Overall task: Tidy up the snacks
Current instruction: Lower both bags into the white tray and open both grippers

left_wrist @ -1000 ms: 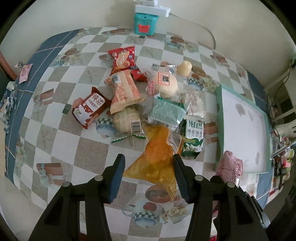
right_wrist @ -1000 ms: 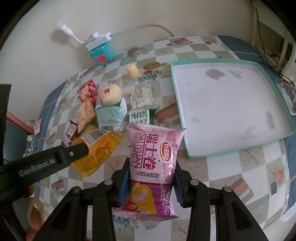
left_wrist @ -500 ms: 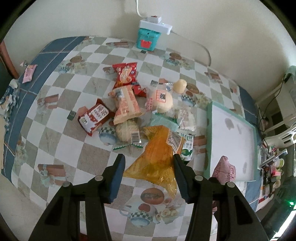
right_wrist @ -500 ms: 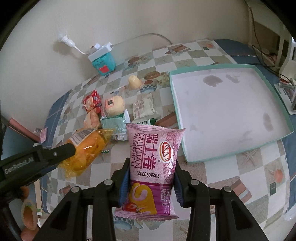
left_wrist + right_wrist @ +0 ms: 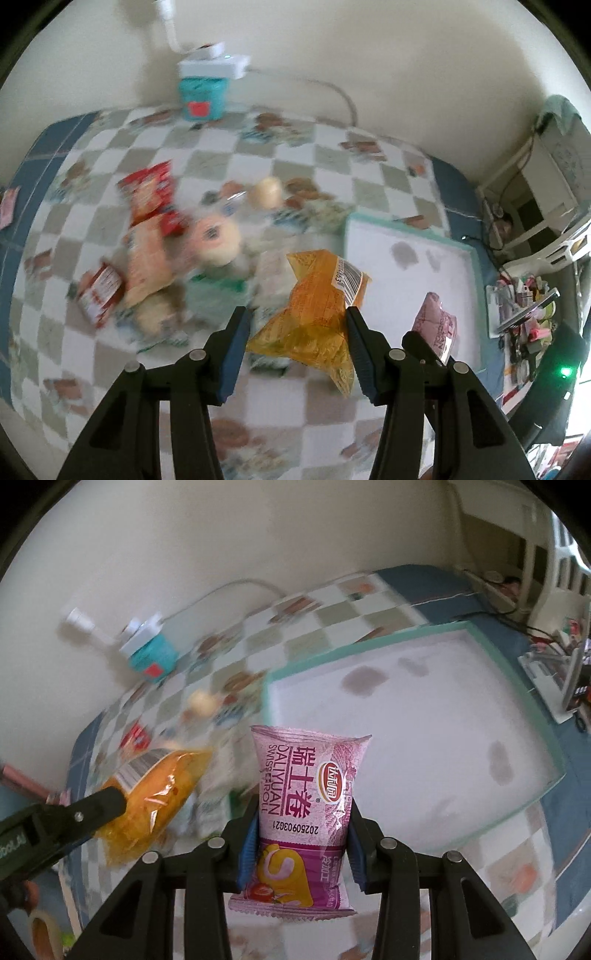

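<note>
My left gripper (image 5: pixel 295 321) is shut on a clear orange snack packet (image 5: pixel 314 314) with a barcode label, held up off the table. In the right wrist view that orange packet (image 5: pixel 159 794) hangs at the lower left from a left finger (image 5: pixel 103 805). A pink Swiss-roll packet (image 5: pixel 303 805) stands upright in my right gripper (image 5: pixel 301 830), which is shut on it. The same pink packet (image 5: pixel 437 325) shows at the right of the left wrist view. A white tray with a teal rim (image 5: pixel 369 642) lies just beyond both packets, its near corner (image 5: pixel 351 221) by the orange one.
A blurred pile of snacks (image 5: pixel 177 240) lies on the checked tablecloth, with a red packet (image 5: pixel 147 192) at its far side. A teal box with a power strip (image 5: pixel 203 96) stands against the wall. Small clutter (image 5: pixel 524 306) crowds the space past the table's right edge.
Both grippers have swung right and slightly up with their packets. The snack pile has slid left in both views and the tray now fills more of the right wrist view.
</note>
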Available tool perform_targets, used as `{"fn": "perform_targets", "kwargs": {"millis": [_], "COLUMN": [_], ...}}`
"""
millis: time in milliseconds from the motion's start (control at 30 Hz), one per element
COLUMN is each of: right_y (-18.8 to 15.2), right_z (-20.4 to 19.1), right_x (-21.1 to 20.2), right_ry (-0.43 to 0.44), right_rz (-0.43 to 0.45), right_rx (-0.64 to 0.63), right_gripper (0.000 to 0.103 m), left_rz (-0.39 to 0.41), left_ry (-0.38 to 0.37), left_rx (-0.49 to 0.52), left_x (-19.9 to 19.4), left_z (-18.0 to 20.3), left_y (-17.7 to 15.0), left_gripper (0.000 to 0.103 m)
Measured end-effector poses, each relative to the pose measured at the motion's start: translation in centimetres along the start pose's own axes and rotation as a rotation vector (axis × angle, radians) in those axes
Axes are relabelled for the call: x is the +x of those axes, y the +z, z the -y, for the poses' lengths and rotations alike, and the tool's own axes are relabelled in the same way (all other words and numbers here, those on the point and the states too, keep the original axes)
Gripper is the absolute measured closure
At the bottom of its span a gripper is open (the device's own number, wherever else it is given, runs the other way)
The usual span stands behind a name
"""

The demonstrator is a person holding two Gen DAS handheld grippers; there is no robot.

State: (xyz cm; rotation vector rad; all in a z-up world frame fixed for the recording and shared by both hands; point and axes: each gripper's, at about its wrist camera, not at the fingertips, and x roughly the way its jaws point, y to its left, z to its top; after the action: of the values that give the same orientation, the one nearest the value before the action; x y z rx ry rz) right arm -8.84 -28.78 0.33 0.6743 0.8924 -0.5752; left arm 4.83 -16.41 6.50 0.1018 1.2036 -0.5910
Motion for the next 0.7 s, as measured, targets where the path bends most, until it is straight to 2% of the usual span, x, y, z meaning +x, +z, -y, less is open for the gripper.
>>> {"fn": "perform_targets", "kwargs": {"millis": [267, 367, 533, 667, 700], "right_y": [4.2, 5.5, 6.1, 6.3, 6.3], "right_z": [7.3, 9.1, 11.5, 12.2, 12.4], "right_x": [1.4, 1.8, 3.4, 4.3, 4.4], "right_ry": [-0.095, -0.132, -0.188, -0.221, -0.228], "right_rz": [0.037, 0.068, 0.058, 0.051, 0.047], "right_rx": [0.143, 0.157, 0.161, 0.15, 0.157], "right_gripper": [0.06, 0.06, 0.059, 0.057, 0.052], "left_rz": [0.018, 0.039, 0.088, 0.066, 0.056], "left_ry": [-0.056, -0.062, -0.07, -0.081, -0.077], "left_rx": [0.11, 0.156, 0.183, 0.172, 0.167], "left_x": [4.5, 6.4, 8.8, 10.2, 10.2], "left_z": [6.5, 8.7, 10.6, 10.6, 10.4], "left_y": [1.3, 1.5, 1.7, 1.7, 1.7], "left_gripper": [0.049, 0.049, 0.049, 0.048, 0.048]}}
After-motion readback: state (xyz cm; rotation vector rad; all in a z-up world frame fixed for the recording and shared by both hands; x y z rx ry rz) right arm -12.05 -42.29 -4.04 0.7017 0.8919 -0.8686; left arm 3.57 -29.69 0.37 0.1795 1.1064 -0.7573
